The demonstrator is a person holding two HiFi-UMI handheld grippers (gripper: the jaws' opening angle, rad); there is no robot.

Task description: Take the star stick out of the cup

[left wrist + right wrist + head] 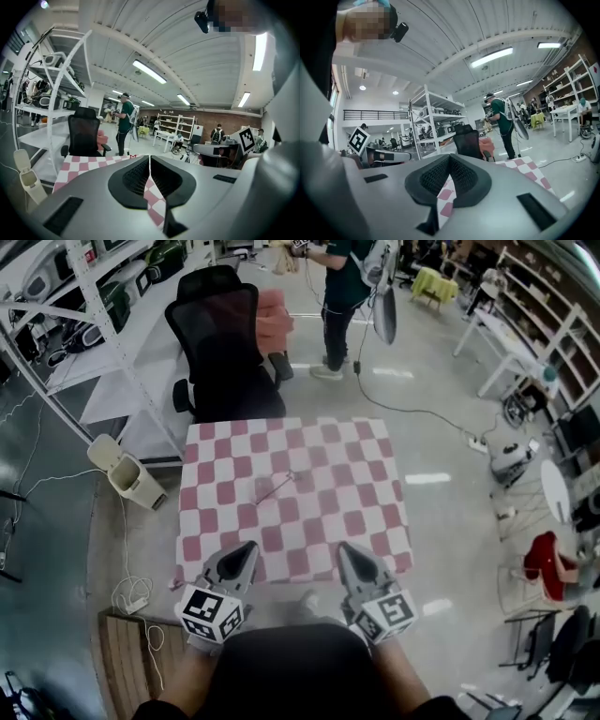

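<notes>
Head view: a thin stick, judged the star stick, is seen flat at the middle of the desk, slanted near-left to far-right. No cup is made out. It lies ahead, nearer the left tool than the right tool. Bare desk is noted all round.
Left gripper view: jaws pressed together, empty.
Right gripper view: same.

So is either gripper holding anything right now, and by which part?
Nothing is held. The left gripper and the right gripper both have their jaws closed together with nothing between them.
</notes>
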